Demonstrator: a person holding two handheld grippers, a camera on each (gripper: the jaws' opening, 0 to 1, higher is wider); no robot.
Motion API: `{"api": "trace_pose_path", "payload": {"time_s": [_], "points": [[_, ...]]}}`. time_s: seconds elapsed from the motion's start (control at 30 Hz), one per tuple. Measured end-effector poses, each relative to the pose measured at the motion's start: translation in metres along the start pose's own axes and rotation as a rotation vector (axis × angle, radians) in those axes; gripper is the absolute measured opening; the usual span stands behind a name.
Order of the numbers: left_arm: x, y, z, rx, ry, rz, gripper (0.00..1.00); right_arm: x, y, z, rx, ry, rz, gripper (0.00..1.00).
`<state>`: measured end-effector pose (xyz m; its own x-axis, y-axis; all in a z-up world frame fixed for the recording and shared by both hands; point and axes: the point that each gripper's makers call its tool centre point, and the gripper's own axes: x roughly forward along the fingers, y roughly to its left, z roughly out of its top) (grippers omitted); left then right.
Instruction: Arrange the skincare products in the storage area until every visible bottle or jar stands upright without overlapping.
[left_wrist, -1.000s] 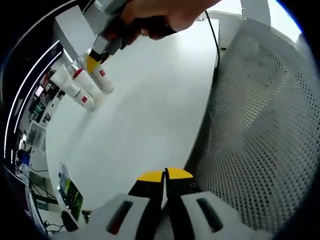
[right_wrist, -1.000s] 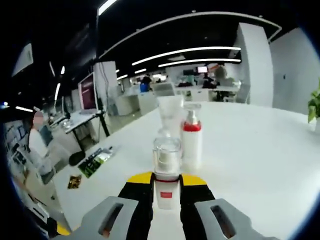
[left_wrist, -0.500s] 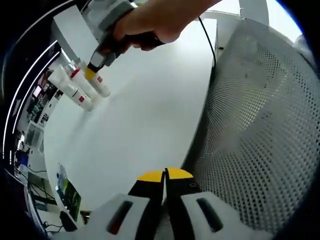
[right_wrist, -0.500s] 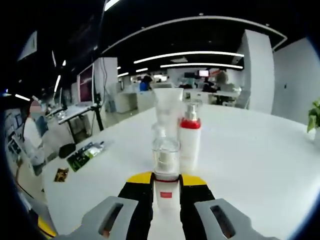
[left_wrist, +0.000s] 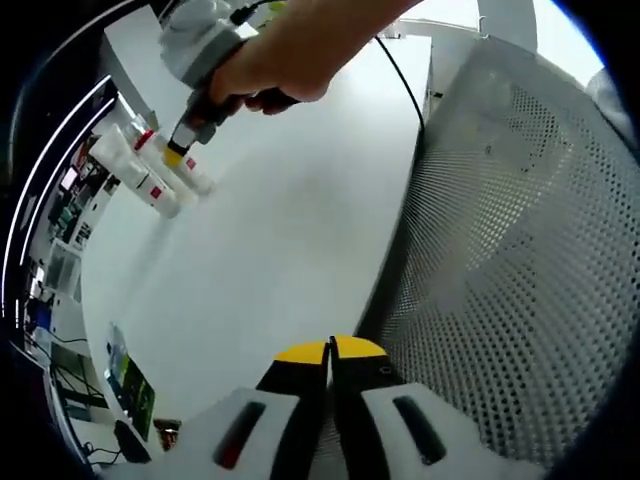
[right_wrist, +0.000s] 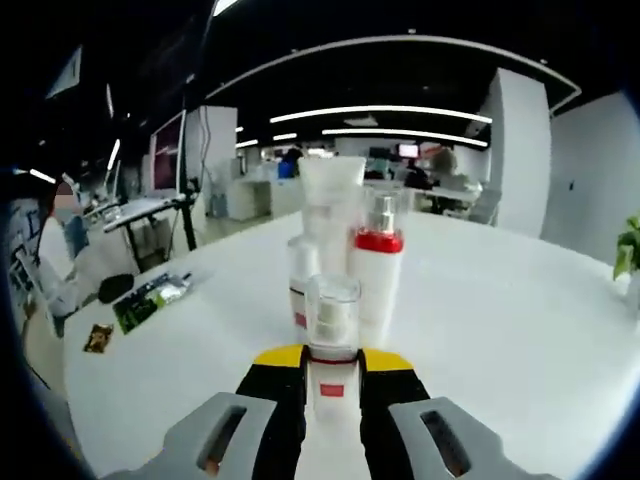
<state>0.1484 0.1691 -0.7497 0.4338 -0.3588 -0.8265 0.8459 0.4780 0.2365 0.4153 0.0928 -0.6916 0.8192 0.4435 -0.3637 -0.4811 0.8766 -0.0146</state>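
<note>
In the right gripper view my right gripper (right_wrist: 332, 362) is shut on a small white bottle (right_wrist: 333, 318) with a clear cap and a red label, held upright over the white table (right_wrist: 500, 330). Just beyond it stand a white pump bottle with a red collar (right_wrist: 378, 272), a tall white tube (right_wrist: 331, 200) and a short white bottle (right_wrist: 299, 282), close together. In the left gripper view a hand holds the right gripper (left_wrist: 182, 148) beside those white bottles (left_wrist: 140, 178) at the far left. My left gripper (left_wrist: 330, 352) is shut with nothing in it, low at the table's near edge.
A perforated grey chair back (left_wrist: 520, 250) stands close on the right of the left gripper. A black cable (left_wrist: 400, 85) trails over the table. A green packet (right_wrist: 150, 293) lies near the table's left edge. A seated person (right_wrist: 55, 265) is beyond it.
My right gripper has carried the small bottle closer to the standing group, which now looms larger. In the left gripper view it has drifted up and left. The left gripper stays shut.
</note>
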Motion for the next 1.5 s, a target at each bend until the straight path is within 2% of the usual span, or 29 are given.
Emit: {"api": "trace_pose_path", "payload": {"time_s": [0.2, 0.3, 0.37, 0.4, 0.5, 0.9, 0.97, 1.1, 1.17, 1.23, 1.33, 1.43, 1.5], "points": [[0.000, 0.000, 0.000, -0.002, 0.001, -0.003, 0.02, 0.013, -0.008, 0.000, 0.020, -0.019, -0.033, 0.15], [0.000, 0.000, -0.001, -0.004, 0.005, -0.003, 0.02, 0.017, -0.013, -0.004, 0.038, -0.002, -0.058, 0.15], [0.000, -0.001, -0.002, -0.005, 0.006, -0.004, 0.02, 0.017, -0.014, -0.017, 0.032, 0.053, -0.065, 0.14], [0.001, -0.001, -0.002, -0.005, 0.008, -0.005, 0.02, 0.016, -0.014, -0.019, 0.033, 0.053, -0.068, 0.14], [0.001, -0.002, -0.002, -0.007, 0.012, -0.008, 0.02, 0.010, -0.013, -0.024, 0.067, 0.041, -0.065, 0.14], [0.002, -0.004, -0.005, -0.010, 0.027, -0.017, 0.02, -0.010, -0.013, -0.037, 0.085, 0.065, -0.043, 0.14], [0.002, -0.004, -0.005, -0.009, 0.028, -0.017, 0.02, -0.014, -0.003, -0.050, 0.058, 0.134, 0.001, 0.14], [0.002, -0.003, -0.005, -0.009, 0.028, -0.015, 0.02, -0.023, 0.010, -0.064, -0.029, 0.216, 0.064, 0.14], [0.003, -0.003, -0.005, -0.010, 0.029, -0.014, 0.02, -0.026, 0.015, -0.069, -0.036, 0.244, 0.102, 0.14], [0.003, -0.003, -0.005, -0.011, 0.029, -0.011, 0.02, -0.031, 0.019, -0.077, -0.083, 0.309, 0.131, 0.14], [0.002, -0.001, -0.005, -0.013, 0.027, -0.004, 0.02, -0.034, 0.020, -0.077, -0.126, 0.320, 0.153, 0.14], [0.002, 0.000, -0.005, -0.016, 0.030, 0.001, 0.02, -0.036, 0.018, -0.078, -0.191, 0.407, 0.187, 0.14], [0.002, 0.000, -0.006, -0.019, 0.032, 0.002, 0.02, -0.035, 0.019, -0.080, -0.189, 0.455, 0.220, 0.15]]}}
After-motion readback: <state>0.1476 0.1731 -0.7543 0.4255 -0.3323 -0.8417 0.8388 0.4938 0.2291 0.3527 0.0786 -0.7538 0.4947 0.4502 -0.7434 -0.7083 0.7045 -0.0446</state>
